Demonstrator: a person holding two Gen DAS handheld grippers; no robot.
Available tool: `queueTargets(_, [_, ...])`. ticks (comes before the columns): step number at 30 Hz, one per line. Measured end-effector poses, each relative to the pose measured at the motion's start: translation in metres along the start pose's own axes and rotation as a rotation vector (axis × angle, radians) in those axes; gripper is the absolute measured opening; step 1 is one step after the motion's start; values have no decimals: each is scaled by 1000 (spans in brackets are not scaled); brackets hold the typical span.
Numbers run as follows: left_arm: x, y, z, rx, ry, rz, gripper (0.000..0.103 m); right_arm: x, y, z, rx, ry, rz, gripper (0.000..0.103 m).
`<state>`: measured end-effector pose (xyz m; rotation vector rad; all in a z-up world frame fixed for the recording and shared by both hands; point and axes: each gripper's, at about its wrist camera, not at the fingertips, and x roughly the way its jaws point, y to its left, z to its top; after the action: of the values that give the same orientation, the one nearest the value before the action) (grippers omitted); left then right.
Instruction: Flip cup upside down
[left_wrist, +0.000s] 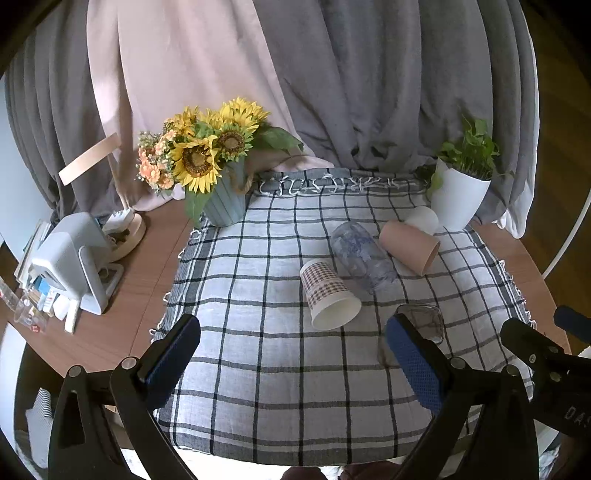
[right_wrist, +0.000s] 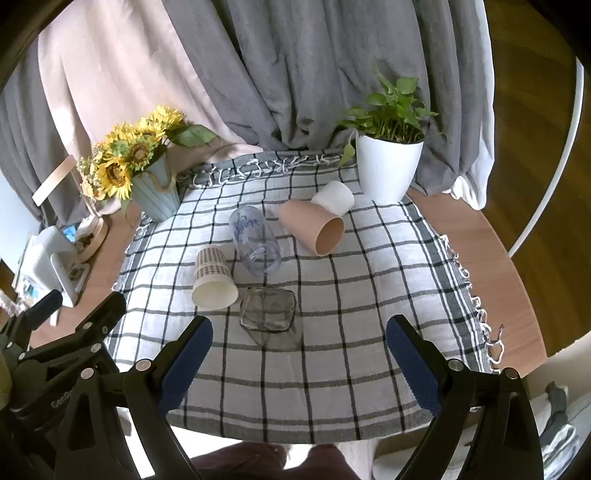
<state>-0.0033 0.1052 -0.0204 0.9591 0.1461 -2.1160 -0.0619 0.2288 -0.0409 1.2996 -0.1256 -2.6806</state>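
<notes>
A round wooden table carries a checked cloth that covers most of its top; grey and pale pink curtains hang behind it. At the far right corner of the cloth stands a white pot with a green plant; at the far left a ribbed blue vase of sunflowers stands on the cloth's corner. Left of the cloth, on bare wood, sits a white device among small clutter.

Five cups lie near the cloth's middle. A pink cup lies on its side, mouth toward the camera; a white cup lies tipped just behind it, touching or nearly so. A clear printed cup lies on its side beside the pink one; a paper cup with a plaid pattern lies on its side, mouth toward the camera. A squarish clear glass cup stands nearest the grippers, open end up.

The left gripper hovers with fingers spread wide, holding nothing; the right gripper likewise hovers wide apart and holds nothing, the glass cup just ahead of it.
</notes>
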Motion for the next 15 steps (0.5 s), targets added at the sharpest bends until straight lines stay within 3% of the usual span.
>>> queueTargets(15, [6,-1,1,9,7,-2,103,5,4,1,6,13,1,95])
